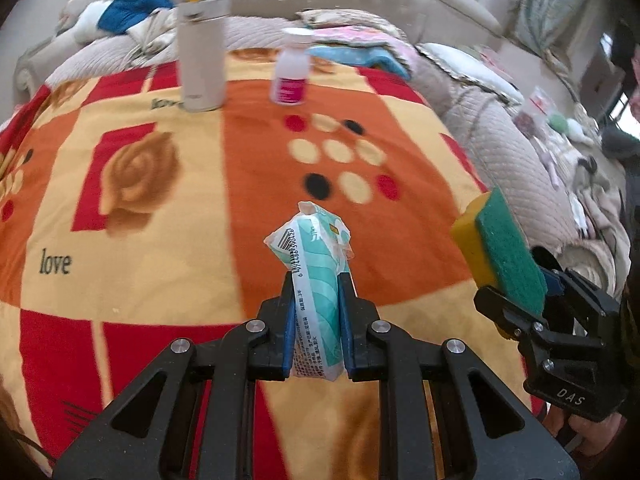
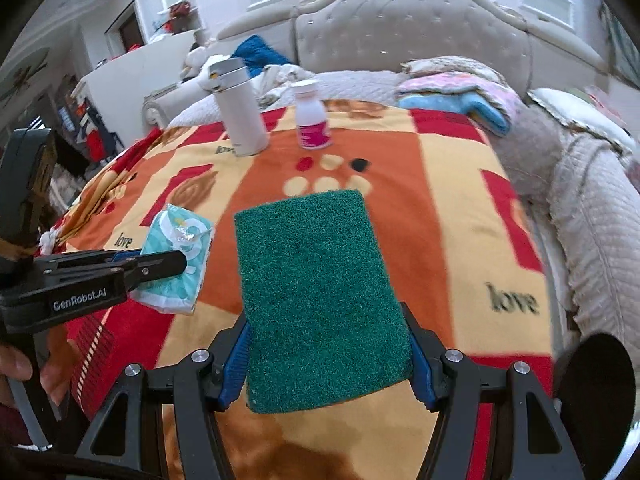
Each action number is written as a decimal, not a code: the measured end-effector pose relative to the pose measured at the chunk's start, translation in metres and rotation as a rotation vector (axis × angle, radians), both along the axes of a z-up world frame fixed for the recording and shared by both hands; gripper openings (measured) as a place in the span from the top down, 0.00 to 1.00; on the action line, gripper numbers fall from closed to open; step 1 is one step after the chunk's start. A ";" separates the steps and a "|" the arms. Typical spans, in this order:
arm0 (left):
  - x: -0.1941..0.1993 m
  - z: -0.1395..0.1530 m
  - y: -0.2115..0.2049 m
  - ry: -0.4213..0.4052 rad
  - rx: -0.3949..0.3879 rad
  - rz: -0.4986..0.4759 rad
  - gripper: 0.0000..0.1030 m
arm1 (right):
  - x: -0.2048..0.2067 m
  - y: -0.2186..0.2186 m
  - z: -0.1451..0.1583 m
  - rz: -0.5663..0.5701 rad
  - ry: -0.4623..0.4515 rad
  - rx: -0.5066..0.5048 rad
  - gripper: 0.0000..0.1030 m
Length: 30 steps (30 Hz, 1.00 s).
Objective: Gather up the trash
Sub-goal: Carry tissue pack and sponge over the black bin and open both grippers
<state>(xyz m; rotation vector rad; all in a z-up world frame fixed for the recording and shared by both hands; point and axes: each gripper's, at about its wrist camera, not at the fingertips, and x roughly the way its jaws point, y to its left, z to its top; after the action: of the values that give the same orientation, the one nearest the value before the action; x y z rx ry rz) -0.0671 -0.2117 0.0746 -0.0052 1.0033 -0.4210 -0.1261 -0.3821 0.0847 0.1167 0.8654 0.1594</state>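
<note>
Your left gripper (image 1: 318, 300) is clamped tight on a crumpled teal tissue packet (image 1: 316, 264), which stands up between the blue pads with its barcode edge turned to the picture's left and its torn top free above the fingertips; your right gripper (image 2: 328, 344) is closed at a middling width on a sponge (image 2: 320, 296), green scouring face toward its own camera, with the yellow foam layer showing only in the left wrist view; both items are lifted clear of the blanket (image 1: 168, 216), the orange, red and cream one printed with "love", which serves here as the reference; the packet hangs above the blanket's near orange panel, and the sponge is held over the blanket just to the right of the packet, the two apart and not touching; at the blanket's far edge a white flask (image 1: 202, 48) stands upright, and beside it, to its right, a small white bottle (image 1: 291, 68) with a pink label, also upright, the two near each other and well apart from both grippers; beyond the blanket's far edge lie folded cloths (image 2: 460, 92) and a tufted headboard (image 2: 412, 28); your hand (image 2: 16, 364) is partly visible at the left gripper's handle; both views are somewhat blurred.
</note>
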 end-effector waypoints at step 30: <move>-0.077 -0.009 -0.213 -0.007 -0.005 -0.358 0.84 | -0.114 -0.185 -0.026 -0.414 0.066 0.057 0.38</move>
<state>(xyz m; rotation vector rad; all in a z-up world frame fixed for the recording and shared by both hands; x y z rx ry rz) -0.1444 -0.4244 0.0660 0.1736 0.9986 -0.7493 -0.2399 -0.5668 0.0585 0.3520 0.8848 -0.2091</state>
